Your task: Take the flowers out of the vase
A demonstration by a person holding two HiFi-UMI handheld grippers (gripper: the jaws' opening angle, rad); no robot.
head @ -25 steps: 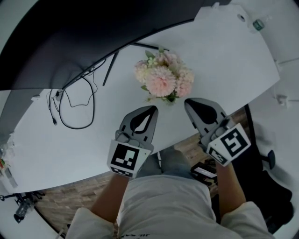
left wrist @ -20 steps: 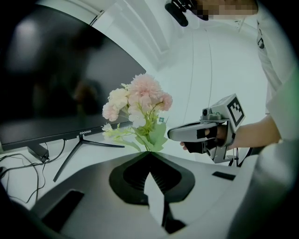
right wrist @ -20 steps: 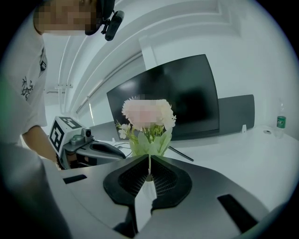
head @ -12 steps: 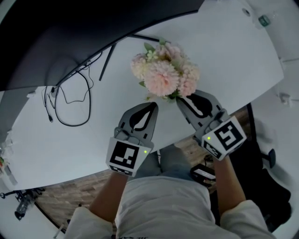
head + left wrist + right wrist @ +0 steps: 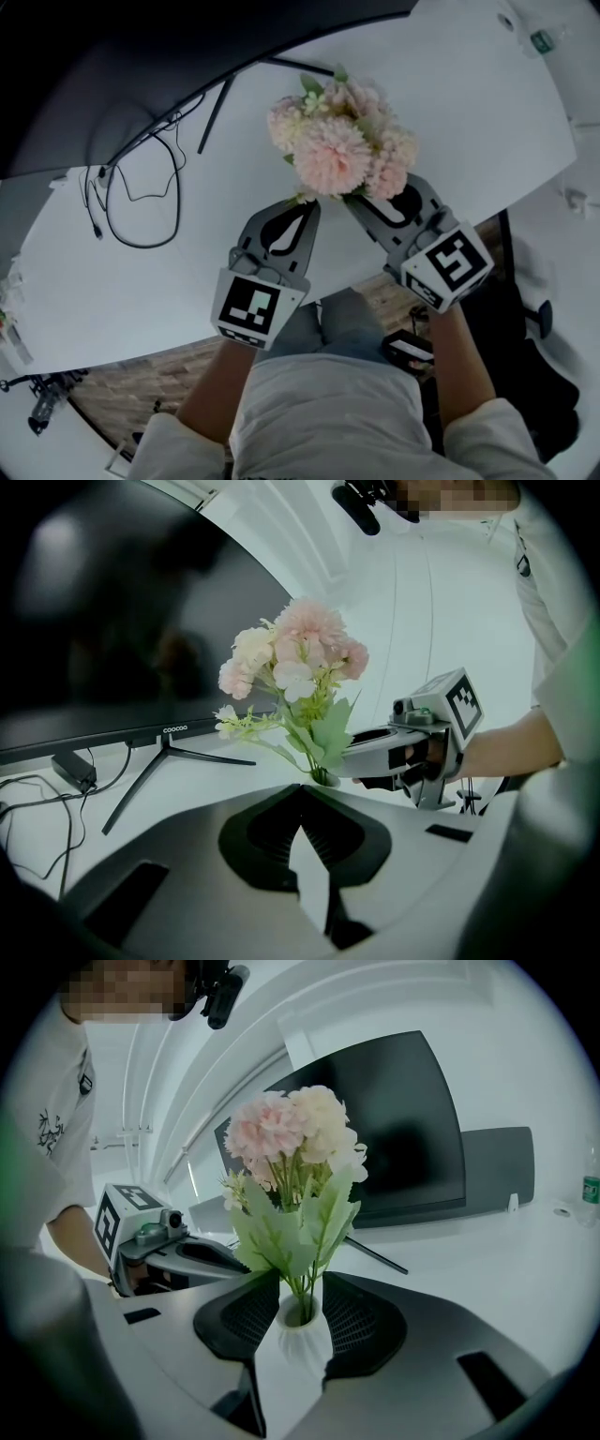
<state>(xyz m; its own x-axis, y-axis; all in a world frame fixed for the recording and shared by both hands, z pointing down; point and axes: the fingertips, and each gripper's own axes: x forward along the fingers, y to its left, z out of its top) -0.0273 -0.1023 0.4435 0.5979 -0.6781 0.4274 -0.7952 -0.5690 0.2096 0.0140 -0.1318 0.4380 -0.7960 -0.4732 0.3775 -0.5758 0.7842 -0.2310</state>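
A bunch of pink and cream flowers [image 5: 337,150] stands in a small white ribbed vase [image 5: 298,1333] on the white table [image 5: 159,281]. My right gripper [image 5: 300,1290] has its jaws on either side of the vase's neck. They are opening, and the pads do not clearly press on it. In the head view the blossoms hide the right gripper's [image 5: 367,201] tips and the vase. My left gripper [image 5: 304,206] is shut and empty, just left of the vase, with its tips [image 5: 302,795] close to the vase's rim [image 5: 324,778].
A dark monitor [image 5: 103,639] on a thin stand [image 5: 164,757] runs along the back of the table. Black cables [image 5: 141,202] loop at the left. A small bottle [image 5: 544,39] stands at the far right. The table's near edge is by the person's knees.
The right gripper has moved in under the blossoms and its jaws have opened around the vase. The left gripper has barely shifted.
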